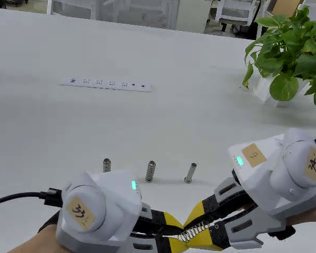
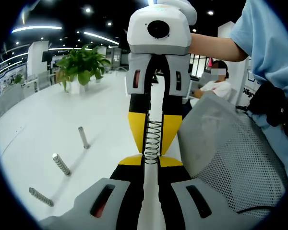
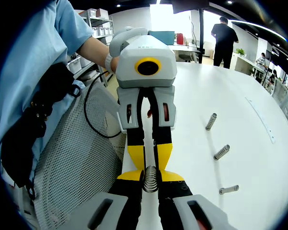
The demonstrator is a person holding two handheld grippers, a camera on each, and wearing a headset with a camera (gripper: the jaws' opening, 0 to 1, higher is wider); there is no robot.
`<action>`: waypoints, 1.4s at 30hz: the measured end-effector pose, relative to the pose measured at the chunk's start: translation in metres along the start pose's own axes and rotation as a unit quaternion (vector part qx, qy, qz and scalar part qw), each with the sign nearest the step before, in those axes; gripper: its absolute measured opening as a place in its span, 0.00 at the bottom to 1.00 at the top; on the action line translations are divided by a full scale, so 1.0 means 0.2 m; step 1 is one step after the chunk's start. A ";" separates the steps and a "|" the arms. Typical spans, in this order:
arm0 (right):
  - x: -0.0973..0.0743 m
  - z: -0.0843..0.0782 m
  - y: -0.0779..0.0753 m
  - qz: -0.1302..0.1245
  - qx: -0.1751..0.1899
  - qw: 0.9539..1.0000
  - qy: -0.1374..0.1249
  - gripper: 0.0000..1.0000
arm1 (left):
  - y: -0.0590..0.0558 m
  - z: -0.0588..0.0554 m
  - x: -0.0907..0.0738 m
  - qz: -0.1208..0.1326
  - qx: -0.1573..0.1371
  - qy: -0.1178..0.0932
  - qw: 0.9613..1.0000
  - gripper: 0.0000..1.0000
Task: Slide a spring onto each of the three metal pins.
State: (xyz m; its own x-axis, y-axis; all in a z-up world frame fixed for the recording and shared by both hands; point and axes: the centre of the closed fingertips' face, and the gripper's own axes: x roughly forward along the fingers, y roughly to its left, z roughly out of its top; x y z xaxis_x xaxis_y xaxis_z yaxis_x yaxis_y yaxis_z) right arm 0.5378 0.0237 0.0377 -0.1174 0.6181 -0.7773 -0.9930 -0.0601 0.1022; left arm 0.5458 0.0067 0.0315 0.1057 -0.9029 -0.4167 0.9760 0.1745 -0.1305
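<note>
The left gripper (image 1: 174, 233) and right gripper (image 1: 200, 227) are both seemingly clamping one spring (image 1: 194, 231); one pin (image 1: 190, 172) is standing bare.

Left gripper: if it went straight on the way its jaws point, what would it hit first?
The spring, which sits right at the left gripper tips. Directly behind it is the right gripper, whose yellow jaws point back at it. There looks to be almost no free way ahead.

left tool (image 2: 151, 162), right tool (image 3: 151, 177): white-grey bodies, yellow-black tips. spring (image 1: 195, 231) silver. worktop (image 1: 52, 132) white. power strip (image 1: 105, 84) white. plant (image 1: 289, 52) green, pot (image 1: 263, 87) white.
</note>
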 end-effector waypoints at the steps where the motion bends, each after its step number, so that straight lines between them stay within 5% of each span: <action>1: 0.00 0.00 0.00 0.001 0.001 1.000 0.001 0.08 | 0.00 0.00 0.00 0.000 0.000 0.000 1.000 0.06; 29: 0.00 -0.02 0.00 -0.002 -0.002 1.000 0.011 0.07 | -0.01 -0.01 0.01 0.001 -0.017 -0.003 1.000 0.07; 42: 0.01 -0.04 -0.05 -0.018 -0.007 1.000 0.022 0.07 | 0.11 -0.08 -0.08 0.074 -0.057 -0.016 0.996 0.45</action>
State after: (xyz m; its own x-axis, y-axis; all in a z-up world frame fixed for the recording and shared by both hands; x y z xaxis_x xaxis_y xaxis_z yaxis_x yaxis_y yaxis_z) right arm 0.5478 0.0195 0.0292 -0.0817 0.5847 -0.8071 -0.9967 -0.0496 0.0650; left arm 0.5621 0.0317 0.0201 0.2547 -0.8759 -0.4098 0.9216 0.3483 -0.1715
